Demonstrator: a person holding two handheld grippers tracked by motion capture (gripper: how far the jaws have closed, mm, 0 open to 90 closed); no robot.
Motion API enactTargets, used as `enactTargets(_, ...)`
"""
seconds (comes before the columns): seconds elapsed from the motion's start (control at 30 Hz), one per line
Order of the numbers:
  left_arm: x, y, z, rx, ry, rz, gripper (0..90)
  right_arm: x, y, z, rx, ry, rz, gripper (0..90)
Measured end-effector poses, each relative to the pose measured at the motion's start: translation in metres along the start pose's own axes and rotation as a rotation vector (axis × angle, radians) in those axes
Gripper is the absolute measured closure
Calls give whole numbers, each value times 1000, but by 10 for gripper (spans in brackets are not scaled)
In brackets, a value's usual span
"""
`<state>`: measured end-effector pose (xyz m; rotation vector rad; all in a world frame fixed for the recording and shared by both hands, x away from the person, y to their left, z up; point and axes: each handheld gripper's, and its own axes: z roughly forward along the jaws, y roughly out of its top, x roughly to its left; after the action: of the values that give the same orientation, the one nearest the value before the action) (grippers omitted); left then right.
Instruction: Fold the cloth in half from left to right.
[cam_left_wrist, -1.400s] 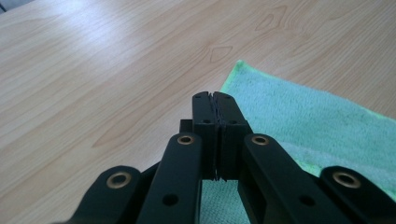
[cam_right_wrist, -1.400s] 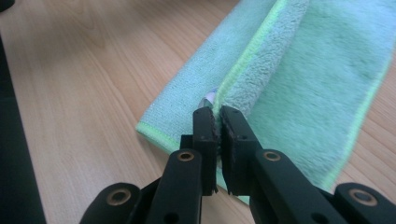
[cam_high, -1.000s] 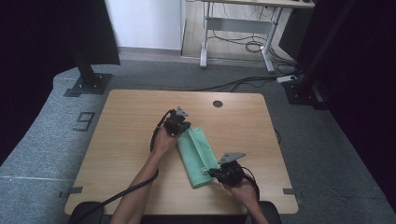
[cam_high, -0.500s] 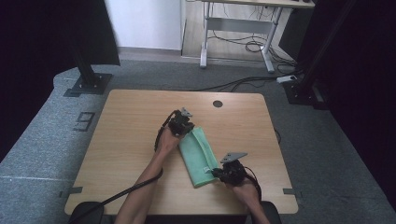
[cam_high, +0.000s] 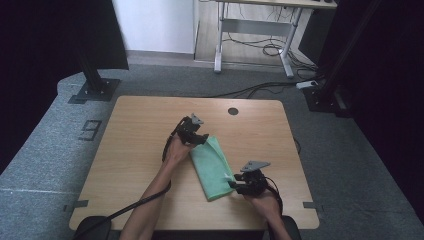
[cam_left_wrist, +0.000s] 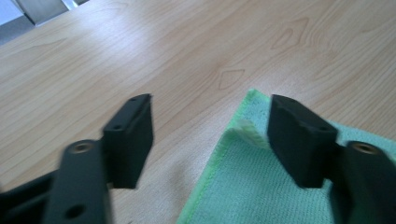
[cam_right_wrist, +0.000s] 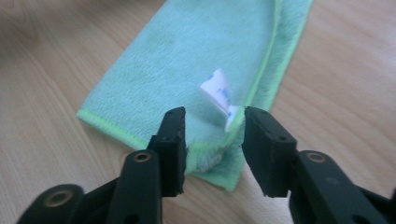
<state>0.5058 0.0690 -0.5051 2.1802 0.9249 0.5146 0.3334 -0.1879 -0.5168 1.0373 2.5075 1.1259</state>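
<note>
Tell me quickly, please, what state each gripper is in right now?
Left gripper: open, jaws just opened, holding nothing; green cloth corner lies below.
Right gripper: open, jaws just opened, cloth edge between them, unpressed.

Light wooden table (cam_high: 135, 165) with a round cable hole, folded green cloth (cam_high: 212, 167) lying flat on it

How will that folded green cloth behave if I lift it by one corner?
Probably floppy: the cloth lies flat in soft folded layers, so the fold would likely fall open and hang. It looks light, with thin plush fabric. Its fuzzy surface should grip well, though the white tag at the near corner could get caught in the right tongs.
</note>
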Motion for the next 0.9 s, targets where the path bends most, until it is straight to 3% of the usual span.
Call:
enactTargets(0.27,7,-4,-13,-30,20,-46,141,-8,2,-3,-18,-48,11,470)
enactTargets(0.4,11,-5,-20,-54,19,-70,137,-8,2,-3,-14,-51,7,465)
enactTargets(0.9,18,5,-33,-111,4,-85,138,-10,1,-2,-3,-49,5,481)
